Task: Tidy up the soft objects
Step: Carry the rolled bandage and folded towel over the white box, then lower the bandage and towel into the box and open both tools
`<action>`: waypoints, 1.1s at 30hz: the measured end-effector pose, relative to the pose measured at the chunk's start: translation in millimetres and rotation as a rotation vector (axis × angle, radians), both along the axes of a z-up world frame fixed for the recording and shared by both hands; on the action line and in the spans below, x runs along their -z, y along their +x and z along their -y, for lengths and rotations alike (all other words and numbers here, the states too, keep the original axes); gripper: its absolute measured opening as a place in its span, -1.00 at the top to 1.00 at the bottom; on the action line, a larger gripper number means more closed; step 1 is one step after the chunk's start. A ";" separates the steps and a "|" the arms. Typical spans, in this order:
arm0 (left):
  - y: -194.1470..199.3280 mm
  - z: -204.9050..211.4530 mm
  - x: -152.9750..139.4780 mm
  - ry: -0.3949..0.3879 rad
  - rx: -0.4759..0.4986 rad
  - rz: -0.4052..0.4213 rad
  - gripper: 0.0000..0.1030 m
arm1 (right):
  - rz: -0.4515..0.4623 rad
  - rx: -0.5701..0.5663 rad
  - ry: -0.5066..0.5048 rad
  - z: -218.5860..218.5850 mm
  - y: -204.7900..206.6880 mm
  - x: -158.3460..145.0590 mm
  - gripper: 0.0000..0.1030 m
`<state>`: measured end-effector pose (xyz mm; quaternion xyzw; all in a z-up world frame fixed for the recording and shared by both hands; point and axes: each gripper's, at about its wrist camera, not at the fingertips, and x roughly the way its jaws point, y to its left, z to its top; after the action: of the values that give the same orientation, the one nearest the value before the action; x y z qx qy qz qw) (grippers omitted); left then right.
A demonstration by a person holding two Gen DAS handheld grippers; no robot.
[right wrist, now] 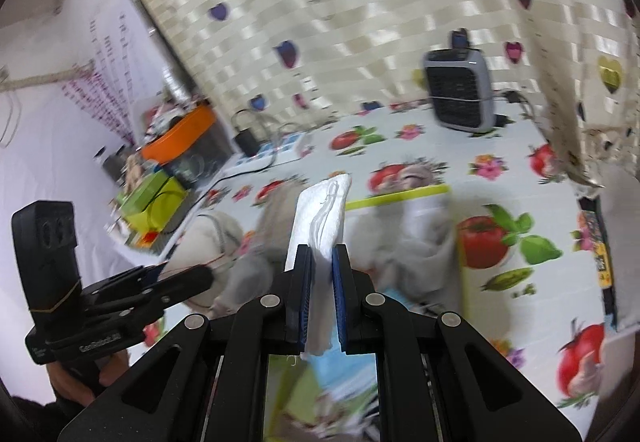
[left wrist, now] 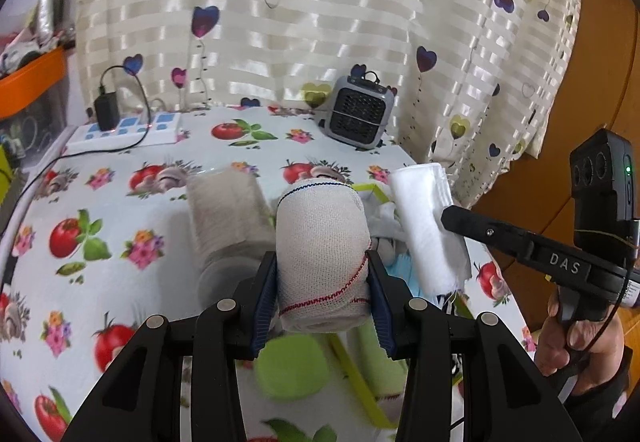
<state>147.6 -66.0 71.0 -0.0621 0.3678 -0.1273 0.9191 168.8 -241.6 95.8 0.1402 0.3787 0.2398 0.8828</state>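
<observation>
While both grippers carry a load above the green-rimmed tray point(right wrist: 400, 195), the sorting is judged partly complete, since several soft items already lie in the tray and two are yet to be placed. The left gripper point(left wrist: 322, 274) is clamped on a beige bandage roll point(left wrist: 322, 242), a cylinder of coarse open weave edged with red and blue stitching. The right gripper point(right wrist: 322, 274) pinches a folded white gauze pad point(right wrist: 324, 209), thin, fibrous and frayed at its edge, over the tomato-print tablecloth point(left wrist: 120, 201).
</observation>
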 end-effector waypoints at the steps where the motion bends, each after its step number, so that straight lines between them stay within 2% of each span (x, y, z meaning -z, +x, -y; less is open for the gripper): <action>1: 5.8 2.8 0.4 -0.001 0.003 -0.002 0.20 | -0.003 0.009 -0.001 3.4 3.4 1.1 0.78; 10: 51.6 26.2 15.0 -0.002 0.040 -0.056 0.20 | -0.048 0.049 -0.018 22.2 45.3 17.0 0.78; 21: 77.8 55.3 45.9 -0.020 0.099 -0.156 0.20 | -0.153 -0.035 -0.074 13.2 78.4 48.7 0.78; 25: 80.1 60.2 53.3 -0.021 0.112 -0.184 0.18 | -0.139 -0.056 -0.086 10.8 78.9 49.2 0.74; 27: 79.6 60.4 54.1 -0.030 0.114 -0.185 0.17 | -0.120 -0.051 -0.081 12.8 77.5 46.5 0.66; 33: 71.6 56.8 45.7 -0.065 0.113 -0.145 0.07 | -0.090 -0.017 -0.051 25.4 70.7 42.8 0.65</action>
<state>219.2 -122.8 25.3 -0.0803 0.4319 -0.1861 0.8788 239.5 -267.0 53.0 0.1251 0.4252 0.2310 0.8661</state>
